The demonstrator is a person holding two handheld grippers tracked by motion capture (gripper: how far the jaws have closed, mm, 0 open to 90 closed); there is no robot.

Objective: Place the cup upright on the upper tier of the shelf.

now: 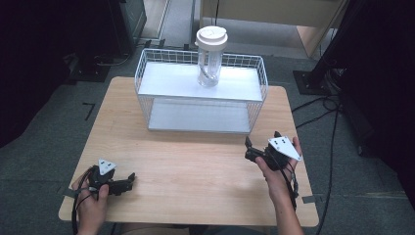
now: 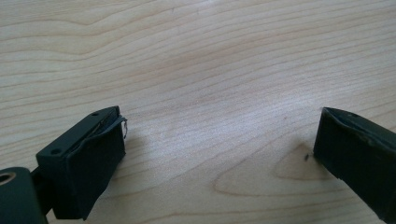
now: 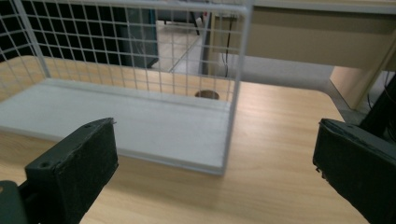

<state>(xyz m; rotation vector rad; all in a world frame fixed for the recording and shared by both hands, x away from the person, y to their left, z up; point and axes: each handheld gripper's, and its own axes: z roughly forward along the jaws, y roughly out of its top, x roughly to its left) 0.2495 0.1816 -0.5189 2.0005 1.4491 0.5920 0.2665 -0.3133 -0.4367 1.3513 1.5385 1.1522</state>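
Two grippers are sitting at the near edge of the wooden table (image 1: 195, 161), and I am working them from the left across. My left gripper (image 1: 128, 180) is resting low at the near left corner, its jaws standing wide apart over bare wood, holding nothing; in the left gripper view I am seeing just grain between the pads. Moving right, the white wire rack (image 1: 203, 95) is standing at the far middle of the table, and the clear tumbler (image 1: 210, 56) with its white lid is standing upright on the upper shelf, toward the middle-right of it. Further right, my right gripper (image 1: 249, 148) is hovering near the rack's near right corner, jaws spread and empty, looking along the lower shelf (image 3: 116, 123), which is lying bare.

I am judging that the step in hand is reaching for the tumbler. To do it well, I am planning to lift the right gripper above the rack's wire rim (image 1: 262, 73) before moving in, keeping the jaws fully spread, and closing on the clear body below the lid rather than the lid itself. Coming in level is mattering, since a tall cup tips easily.
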